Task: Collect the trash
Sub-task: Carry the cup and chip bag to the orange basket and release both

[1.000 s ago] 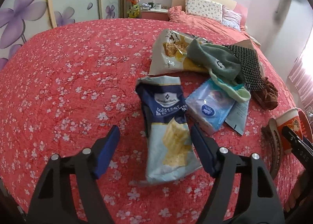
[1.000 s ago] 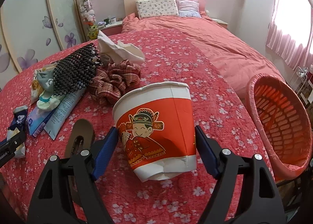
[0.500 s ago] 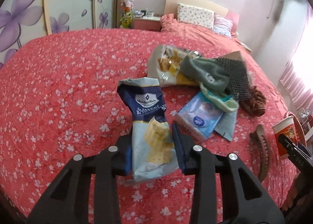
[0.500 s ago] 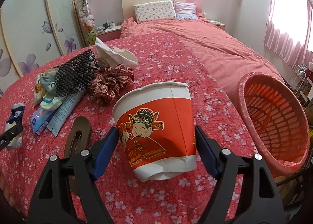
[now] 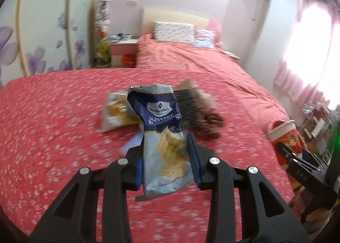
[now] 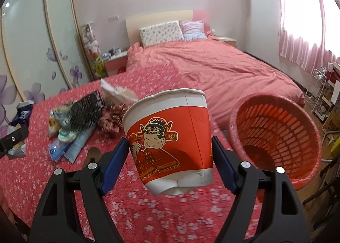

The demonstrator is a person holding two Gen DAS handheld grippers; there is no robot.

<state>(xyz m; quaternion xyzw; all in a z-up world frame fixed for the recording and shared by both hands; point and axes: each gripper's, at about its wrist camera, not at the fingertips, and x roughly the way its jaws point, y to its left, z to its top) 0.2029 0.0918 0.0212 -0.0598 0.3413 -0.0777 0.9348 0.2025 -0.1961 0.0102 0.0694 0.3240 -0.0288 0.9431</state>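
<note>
My left gripper (image 5: 166, 158) is shut on a blue and white cracker bag (image 5: 161, 132) and holds it above the red flowered bedspread; the bag also shows at the far left of the right wrist view (image 6: 20, 115). My right gripper (image 6: 170, 158) is shut on a red and white paper noodle cup (image 6: 170, 143), held upright above the bedspread; the cup also shows at the right of the left wrist view (image 5: 285, 136). A red plastic basket (image 6: 276, 136) stands to the right of the cup, off the bed's edge.
On the bedspread lie a yellow snack bag (image 5: 115, 111), a black studded bag (image 6: 85, 113), a plaid scrunchie (image 6: 111, 119), a blue tissue pack (image 6: 57, 149), a sock (image 6: 63, 132) and a brown hair clip (image 6: 91, 156). A pink bed (image 6: 212, 68) lies beyond.
My left gripper has lifted the cracker bag off the bedspread and swung right. My right gripper has raised the noodle cup and moved it nearer the red basket.
</note>
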